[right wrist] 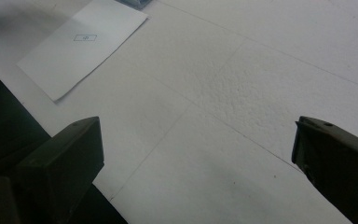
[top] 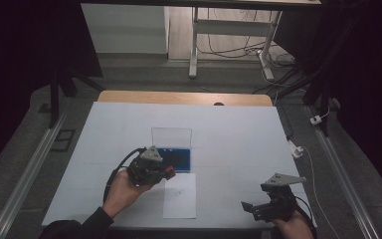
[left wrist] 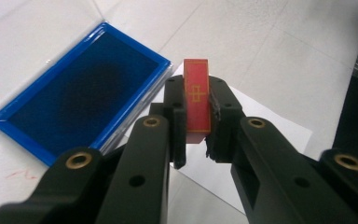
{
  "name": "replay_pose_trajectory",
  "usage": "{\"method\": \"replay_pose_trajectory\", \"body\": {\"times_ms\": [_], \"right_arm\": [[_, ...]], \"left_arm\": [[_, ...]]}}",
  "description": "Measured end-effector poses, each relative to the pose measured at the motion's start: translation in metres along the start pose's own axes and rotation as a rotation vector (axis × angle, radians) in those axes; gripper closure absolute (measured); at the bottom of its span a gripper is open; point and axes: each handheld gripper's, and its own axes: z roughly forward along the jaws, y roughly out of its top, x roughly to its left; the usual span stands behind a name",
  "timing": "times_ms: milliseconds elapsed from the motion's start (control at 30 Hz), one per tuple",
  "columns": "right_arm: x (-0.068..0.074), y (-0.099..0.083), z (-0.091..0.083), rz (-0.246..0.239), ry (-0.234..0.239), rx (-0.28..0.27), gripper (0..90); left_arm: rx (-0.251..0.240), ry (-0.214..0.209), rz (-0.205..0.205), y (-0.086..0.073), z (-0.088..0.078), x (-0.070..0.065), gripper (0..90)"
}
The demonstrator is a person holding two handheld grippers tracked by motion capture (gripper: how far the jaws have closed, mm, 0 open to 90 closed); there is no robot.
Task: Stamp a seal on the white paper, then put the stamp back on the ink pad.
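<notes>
Ink pad (left wrist: pixel 77 100) lies open, deep blue inside, while left tool (left wrist: pixel 196 114) clamps red stamp (left wrist: pixel 197 100); right tool (right wrist: pixel 191 154) gapes wide.

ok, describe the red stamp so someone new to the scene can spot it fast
Start at the white table, then find the open blue ink pad near its middle. Just in front of it, the left gripper holds the red stamp above the paper sheet. It is a slim red block with gold line markings.
</notes>
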Motion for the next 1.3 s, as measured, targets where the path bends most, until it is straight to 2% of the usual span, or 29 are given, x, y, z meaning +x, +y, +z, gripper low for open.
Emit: {"method": "replay_pose_trajectory", "body": {"times_ms": [400, 733, 1300], "right_arm": [[0.0, 0.0, 0.0, 0.001, -0.001, 0.001, 2.4], [0.0, 0.0, 0.0, 0.001, 0.0, 0.003, 2.4], [0.0, 0.0, 0.0, 0.004, -0.003, 0.002, 2.4]], "left_arm": [[-0.025, 0.033, -0.035, -0.001, -0.008, 0.014, 79.5], [-0.042, 0.039, -0.059, 0.0, -0.007, 0.025, 79.5], [-0.039, 0.046, -0.054, 0.008, 0.004, 0.034, 79.5]]}}
